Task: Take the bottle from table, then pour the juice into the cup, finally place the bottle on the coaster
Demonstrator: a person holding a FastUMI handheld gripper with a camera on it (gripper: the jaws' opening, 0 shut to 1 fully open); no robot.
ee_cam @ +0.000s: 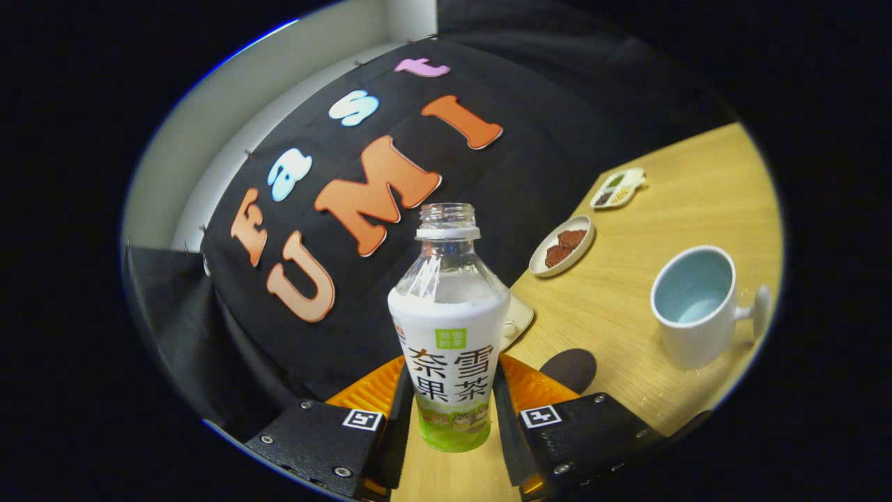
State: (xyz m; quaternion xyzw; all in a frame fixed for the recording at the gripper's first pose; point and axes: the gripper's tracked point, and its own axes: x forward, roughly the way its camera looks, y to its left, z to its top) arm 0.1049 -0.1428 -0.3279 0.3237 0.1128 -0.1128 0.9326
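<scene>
Bottle gripped and tilted in the air; pouring and placing are still ahead.

The gripper [451, 411], at the bottom centre of the frame, pinches the uncapped clear plastic bottle with a white and green label [449, 348], both black fingers [401, 418] pressing its lower sides. The light wooden table [627, 293] slants across the right half, so the take looks done. The white ceramic cup with a pale blue inside [697, 307], at the right, appears empty, so the pour is judged not yet started. The dark round coaster [570, 368], lower centre-right beside the fingers, lies bare, awaiting the bottle.
</scene>
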